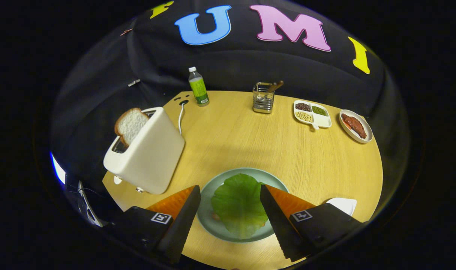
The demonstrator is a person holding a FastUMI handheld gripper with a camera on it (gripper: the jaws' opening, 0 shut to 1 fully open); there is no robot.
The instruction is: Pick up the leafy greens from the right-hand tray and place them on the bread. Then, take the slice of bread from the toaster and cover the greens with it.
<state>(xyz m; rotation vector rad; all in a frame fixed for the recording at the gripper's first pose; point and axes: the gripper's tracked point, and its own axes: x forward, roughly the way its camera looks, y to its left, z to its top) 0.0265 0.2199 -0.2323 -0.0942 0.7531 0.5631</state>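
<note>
**Greens down on the plate; toaster slice is next**

The gripper (230, 195) is hanging above the near edge of the desk (231, 138), fingers spread wide and holding nothing. The leafy greens (238, 204) are lying between the fingers, on the grey-green plate (278, 182) that is sitting at the desk's near edge. The leaf is covering most of the plate's middle; a sliver of something pale brown is peeking out at its near-left rim, probably the bread beneath, though I cannot tell for certain. The leaf is looking broad, bright green, lightly veined, edges slightly ruffled.

The slice of bread (131, 125) is standing upright in the slot of the white toaster (147, 153), at the desk's left edge. About half of it is showing above the slot: white crumb, brown crust around the rounded top.

Handling judgement: the slice is looking light, soft and easily crushed, with a dry, non-slippery surface. The best hold is probably across its two flat faces near the top crust, pinching gently and lifting straight up so it does not snag in the slot. Too firm a squeeze is likely to dent or tear it.

Along the far edge: a bottle (198, 86), a metal utensil holder (263, 98), a divided dish of beans (312, 114) and a small meat plate (356, 126). A white tray (343, 204) is sitting at the near-right edge.
</note>
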